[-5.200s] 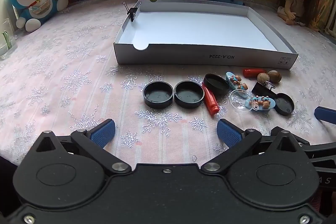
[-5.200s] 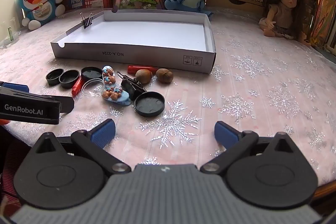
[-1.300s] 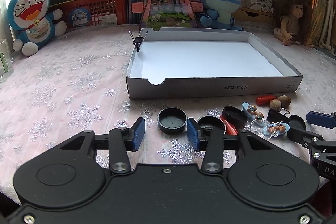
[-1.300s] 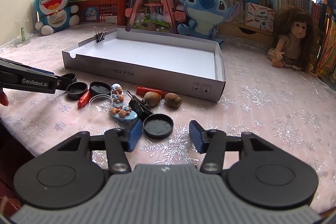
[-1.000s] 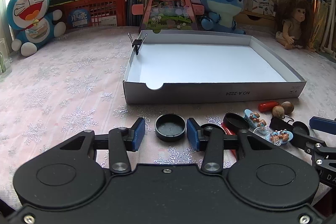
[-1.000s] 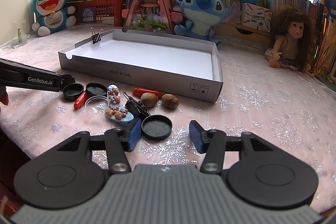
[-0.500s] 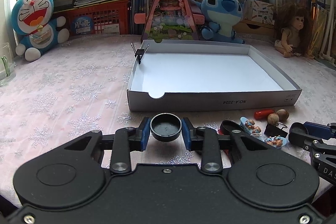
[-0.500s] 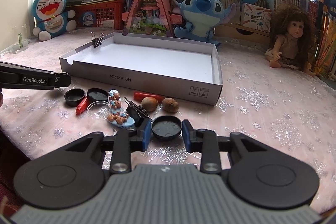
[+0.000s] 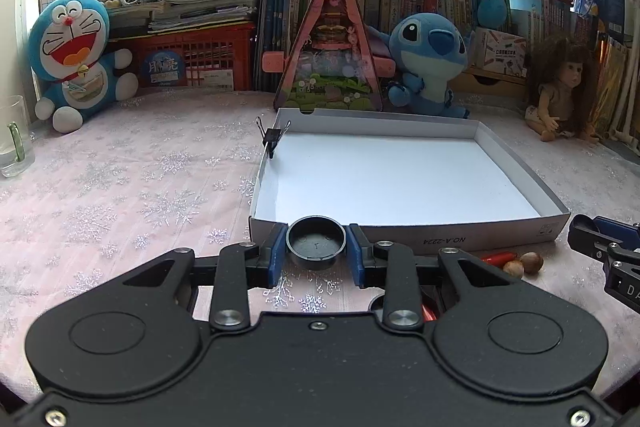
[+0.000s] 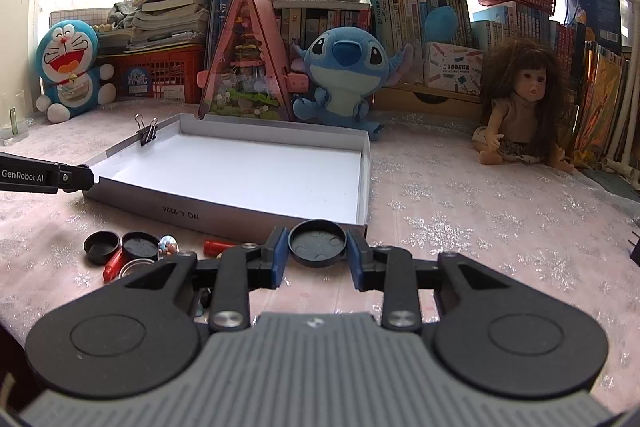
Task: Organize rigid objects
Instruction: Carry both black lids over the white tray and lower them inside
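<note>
Looking along the left gripper [image 9: 316,261], its blue pads were clamped on the sides of a round black plastic cap [image 9: 316,242], held clear of the snowflake-patterned tablecloth [image 9: 120,187] just short of the near wall of the shallow white cardboard tray [image 9: 400,179]. That tray held nothing on its floor; only a black binder clip [image 9: 273,139] sat on its left rim, so no item had yet been sorted into it. Beside the tray's right front corner lay a red cylinder [image 9: 498,258] and two brown nuts [image 9: 524,265], untouched, and the other tool's tip showed at the far right. From the right wrist view, the right gripper [image 10: 317,259] was likewise closed on a second round black cap [image 10: 317,242], raised near the tray's right front corner. Left on the cloth were two more black caps [image 10: 102,246], a red stick [image 10: 113,265], a clear round lid [image 10: 138,267], a small blue figurine [image 10: 168,245] and another red piece [image 10: 214,247]. By my judgement the work was barely begun: two caps were lifted, none delivered, and most of the pile remained.
</note>
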`<state>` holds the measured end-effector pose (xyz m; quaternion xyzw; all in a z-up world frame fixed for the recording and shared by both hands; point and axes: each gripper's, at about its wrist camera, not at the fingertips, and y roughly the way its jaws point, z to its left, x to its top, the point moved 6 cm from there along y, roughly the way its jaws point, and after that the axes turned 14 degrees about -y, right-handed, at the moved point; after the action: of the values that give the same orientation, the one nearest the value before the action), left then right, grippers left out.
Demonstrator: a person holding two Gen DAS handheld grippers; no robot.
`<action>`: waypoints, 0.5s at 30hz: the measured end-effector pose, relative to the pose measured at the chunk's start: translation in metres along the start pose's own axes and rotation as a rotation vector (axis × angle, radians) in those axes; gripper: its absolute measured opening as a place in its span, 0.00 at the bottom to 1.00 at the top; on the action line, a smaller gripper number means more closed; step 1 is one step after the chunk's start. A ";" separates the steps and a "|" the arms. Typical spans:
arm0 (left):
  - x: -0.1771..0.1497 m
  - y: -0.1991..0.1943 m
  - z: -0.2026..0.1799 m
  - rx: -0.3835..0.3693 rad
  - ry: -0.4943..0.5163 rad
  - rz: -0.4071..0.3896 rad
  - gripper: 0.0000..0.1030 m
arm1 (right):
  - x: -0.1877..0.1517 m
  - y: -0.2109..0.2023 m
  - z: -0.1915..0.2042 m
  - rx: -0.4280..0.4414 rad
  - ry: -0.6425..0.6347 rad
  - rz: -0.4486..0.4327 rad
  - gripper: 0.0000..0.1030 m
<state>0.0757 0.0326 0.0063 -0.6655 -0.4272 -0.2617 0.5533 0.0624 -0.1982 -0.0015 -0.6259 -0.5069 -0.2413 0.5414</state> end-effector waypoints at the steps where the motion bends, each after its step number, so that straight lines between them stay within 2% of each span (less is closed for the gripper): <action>1: 0.003 0.000 -0.002 -0.003 0.004 -0.006 0.29 | 0.003 0.001 -0.001 -0.011 -0.007 -0.015 0.36; 5: 0.016 0.000 -0.008 -0.025 0.005 -0.022 0.29 | 0.019 0.007 -0.006 -0.010 0.007 -0.047 0.36; 9: 0.033 0.007 -0.014 -0.051 -0.011 -0.023 0.29 | 0.029 0.018 -0.012 0.020 0.052 -0.027 0.36; 15: 0.061 0.037 -0.024 -0.099 -0.059 0.053 0.29 | 0.040 0.047 -0.024 0.106 0.145 0.042 0.35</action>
<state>0.1407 0.0258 0.0428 -0.7105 -0.4119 -0.2480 0.5138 0.1250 -0.2009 0.0196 -0.5878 -0.4650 -0.2473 0.6140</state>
